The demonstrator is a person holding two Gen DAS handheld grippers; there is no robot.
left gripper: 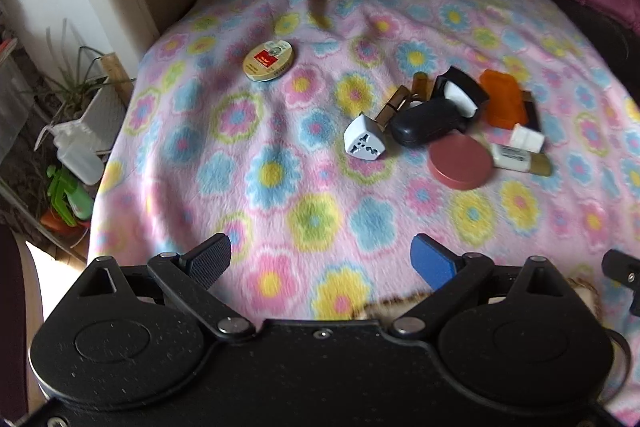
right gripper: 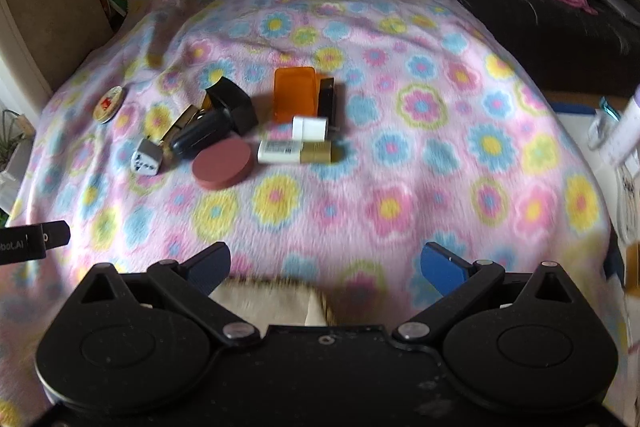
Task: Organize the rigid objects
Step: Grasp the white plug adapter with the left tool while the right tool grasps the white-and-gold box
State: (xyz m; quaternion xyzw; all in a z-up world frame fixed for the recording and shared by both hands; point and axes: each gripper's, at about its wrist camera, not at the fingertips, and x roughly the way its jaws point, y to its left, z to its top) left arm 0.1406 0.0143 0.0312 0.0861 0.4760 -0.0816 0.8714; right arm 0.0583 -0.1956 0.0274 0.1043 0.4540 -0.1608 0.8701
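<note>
- Left wrist view: the left gripper [left gripper: 322,259] hangs low over the floral fleece blanket [left gripper: 280,155], its jaws spread wide and holding nothing.
- The cluster of rigid objects lies ahead and to the right of these tongs, well apart from them; the nearest piece is the white travel adapter [left gripper: 363,141], with the black oblong case [left gripper: 428,121] just behind it, long axis running left to right with a slight upward tilt to the right.
- The round tin [left gripper: 270,61] sits alone, ahead and to the left, well apart from the cluster. Its lid carries a red label; the print is too small to read.
- Right wrist view: the right gripper [right gripper: 326,265] is likewise released and empty, poised above the near edge of the blanket.
- From here the cluster lies ahead and slightly left. The rose-coloured round lid [right gripper: 223,165] and the white-and-gold box [right gripper: 294,151] are the nearest items; the box lies crosswise to the fingers. Behind stand the orange container [right gripper: 294,95] and a black block [right gripper: 232,103].
- Judgement: the right tongs sit closer to the box and lid; the left is better placed for the tin and adapter.
- The box label is illegible. A black part at the left edge reads partly "bot.AI".
</note>
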